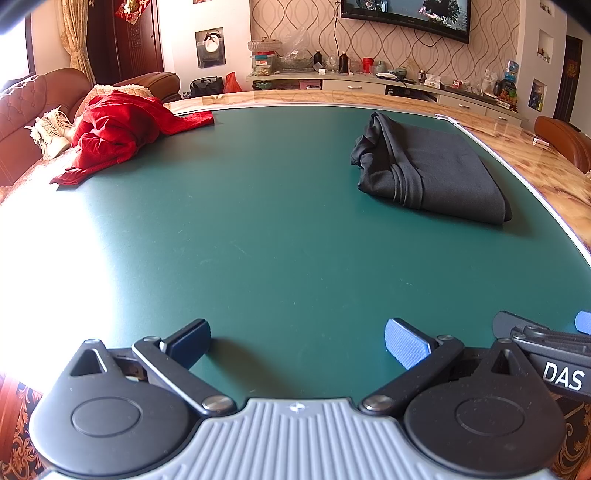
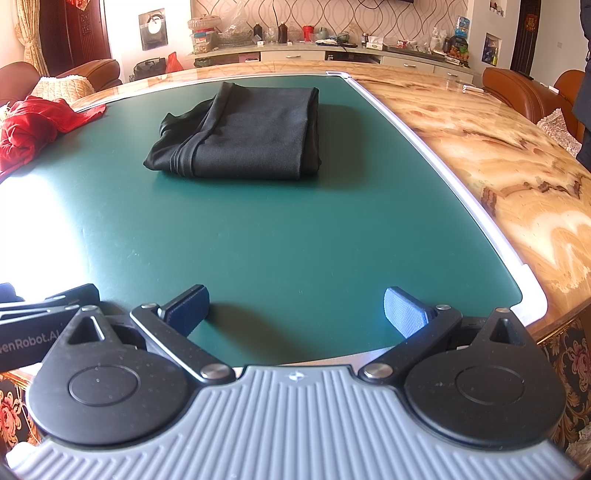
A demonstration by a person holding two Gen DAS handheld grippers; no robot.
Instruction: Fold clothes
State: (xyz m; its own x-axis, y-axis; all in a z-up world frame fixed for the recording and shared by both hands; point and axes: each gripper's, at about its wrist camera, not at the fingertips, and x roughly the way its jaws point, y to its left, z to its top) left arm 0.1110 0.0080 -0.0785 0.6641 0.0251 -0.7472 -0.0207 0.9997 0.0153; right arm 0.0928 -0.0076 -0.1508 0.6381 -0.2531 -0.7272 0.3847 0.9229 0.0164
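Note:
A black garment [image 1: 432, 171] [image 2: 243, 136] lies folded into a rectangle on the far right of the green mat [image 1: 258, 229] [image 2: 280, 229]. A crumpled red garment [image 1: 118, 133] [image 2: 33, 129] hangs over the mat's far left edge. My left gripper [image 1: 297, 343] stands open at the near edge of the mat, nothing between its fingers. My right gripper [image 2: 295, 314] is open too, right beside it and well short of the black garment. Part of the right gripper [image 1: 546, 339] shows at the left view's right edge.
The mat sits on a marble-patterned table [image 2: 498, 177] [image 1: 535, 173]. A brown sofa with white shoes [image 1: 50, 133] stands at the left, brown chairs [image 2: 517, 92] at the far right. A cluttered sideboard [image 1: 369, 79] runs along the back wall under a TV [image 1: 406, 14].

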